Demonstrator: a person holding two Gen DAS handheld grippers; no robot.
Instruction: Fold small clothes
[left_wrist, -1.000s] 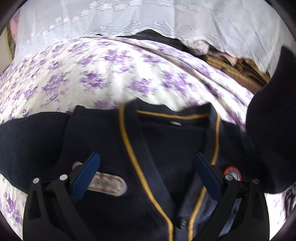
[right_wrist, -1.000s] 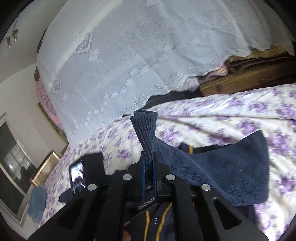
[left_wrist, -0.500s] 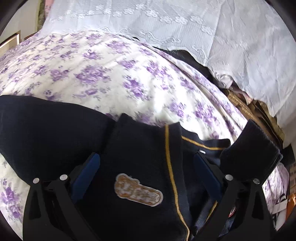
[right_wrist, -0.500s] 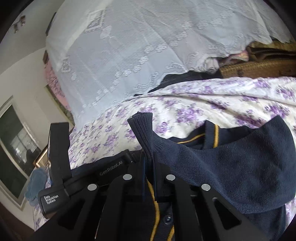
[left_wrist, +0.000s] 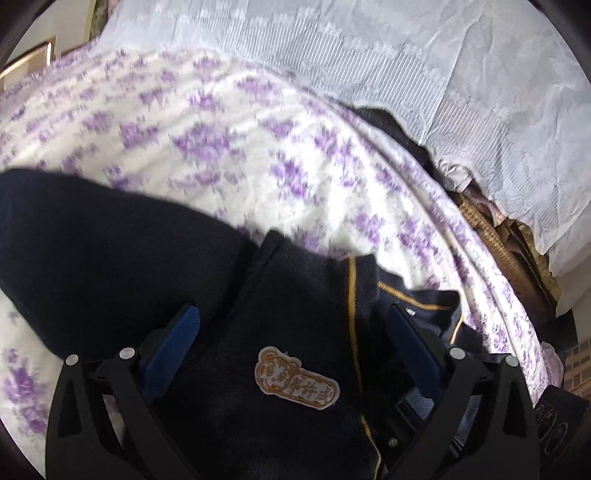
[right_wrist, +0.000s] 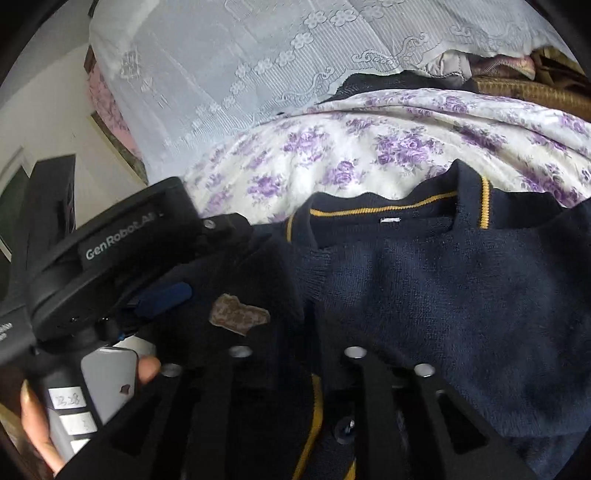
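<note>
"GenRobot.AI" marks the left hand-held gripper (right_wrist: 162, 299).

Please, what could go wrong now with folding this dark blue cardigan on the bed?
1. The open left gripper hangs low over the cardigan near its badge; closing here might pinch several layers and pull the front askew.
2. The right sleeve lies loose across the front, while the left sleeve is spread on the sheet; dragging that one over could shift the first fold.

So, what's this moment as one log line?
left fingers open over cardigan | sleeve laid across chest | right fingers hidden
</note>
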